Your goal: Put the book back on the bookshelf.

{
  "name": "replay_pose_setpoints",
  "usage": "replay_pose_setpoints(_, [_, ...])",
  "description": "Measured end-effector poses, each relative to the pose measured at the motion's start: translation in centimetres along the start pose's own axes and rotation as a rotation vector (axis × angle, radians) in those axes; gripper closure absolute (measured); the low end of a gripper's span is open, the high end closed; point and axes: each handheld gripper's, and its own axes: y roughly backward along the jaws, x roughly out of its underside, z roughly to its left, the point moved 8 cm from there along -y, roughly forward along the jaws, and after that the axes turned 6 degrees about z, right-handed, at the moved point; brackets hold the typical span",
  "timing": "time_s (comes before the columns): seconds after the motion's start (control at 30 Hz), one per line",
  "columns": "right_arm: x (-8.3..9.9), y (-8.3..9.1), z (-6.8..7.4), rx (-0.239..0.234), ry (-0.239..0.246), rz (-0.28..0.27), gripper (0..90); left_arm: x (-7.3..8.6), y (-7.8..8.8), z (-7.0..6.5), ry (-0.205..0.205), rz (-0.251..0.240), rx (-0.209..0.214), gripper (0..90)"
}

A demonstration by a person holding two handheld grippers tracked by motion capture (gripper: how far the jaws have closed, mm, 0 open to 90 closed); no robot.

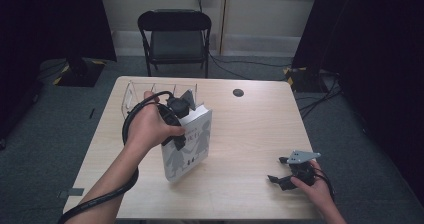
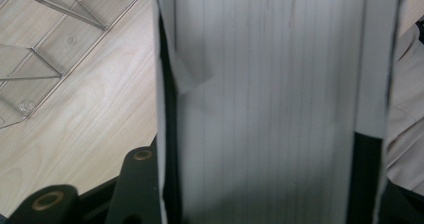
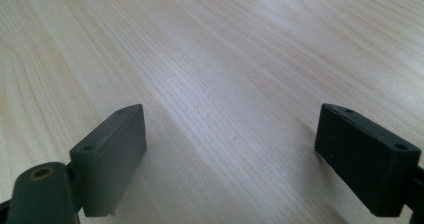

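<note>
The left tool [image 1: 175, 119] gripped a white book [image 1: 187, 146] by its top edge, standing it upright mid-surface just near of the clear rack [image 1: 134, 91]; the right tool [image 1: 287, 176] rested wide apart, spare, near right

Even overhead light; dark room edges; close book [image 2: 270, 109] perhaps blurred.

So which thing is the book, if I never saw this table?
Find the wooden table. Left of its middle, just in front of the clear plastic rack, the left hand-held gripper clamps the book. It's the only thick white block, standing upright, with grey figures on its cover.
</note>
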Motion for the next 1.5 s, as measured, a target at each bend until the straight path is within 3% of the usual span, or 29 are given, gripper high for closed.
replay_pose_setpoints(0.17, [0.0,0.0,0.0,-0.001,0.001,0.000,12.5,0.2,0.1,0.3,0.016,-0.009,0.000,52.9])
replay_pose_setpoints(0.53, [0.0,0.0,0.0,-0.001,0.000,0.000,12.5,1.2,0.1,1.9,0.093,-0.016,0.000,53.0])
replay_pose_setpoints(0.6, [0.0,0.0,0.0,0.000,-0.001,0.000,12.5,1.4,0.1,2.2,0.081,-0.011,-0.012,53.0])
replay_pose_setpoints(0.77, [0.0,0.0,0.0,0.000,0.000,0.000,12.5,1.6,0.1,2.5,0.111,-0.011,0.005,53.0])
replay_pose_setpoints(0.83, [0.0,0.0,0.0,0.000,0.000,0.000,12.5,1.6,0.1,2.7,0.102,-0.011,-0.004,53.0])
replay_pose_setpoints(0.87, [0.0,0.0,0.0,0.000,0.000,0.000,12.5,1.6,0.1,2.7,0.121,-0.012,0.000,53.0])
replay_pose_setpoints(0.93, [0.0,0.0,0.0,-0.001,0.000,0.000,12.5,1.6,0.2,3.0,0.108,-0.007,-0.011,53.0])
replay_pose_setpoints(1.13, [0.0,0.0,0.0,-0.001,0.000,0.001,12.5,1.6,0.0,3.3,0.131,-0.002,0.002,53.0])
replay_pose_setpoints(1.27, [0.0,0.0,0.0,-0.001,0.000,0.000,12.5,1.6,0.0,3.7,0.125,-0.001,-0.004,53.0])
replay_pose_setpoints(1.33, [0.0,0.0,0.0,0.000,0.000,0.000,12.5,1.7,0.0,3.7,0.157,-0.002,0.001,53.0])
replay_pose_setpoints(1.5, [0.0,0.0,0.0,0.000,0.001,0.000,12.5,2.0,0.1,4.1,0.174,0.007,-0.002,52.9])
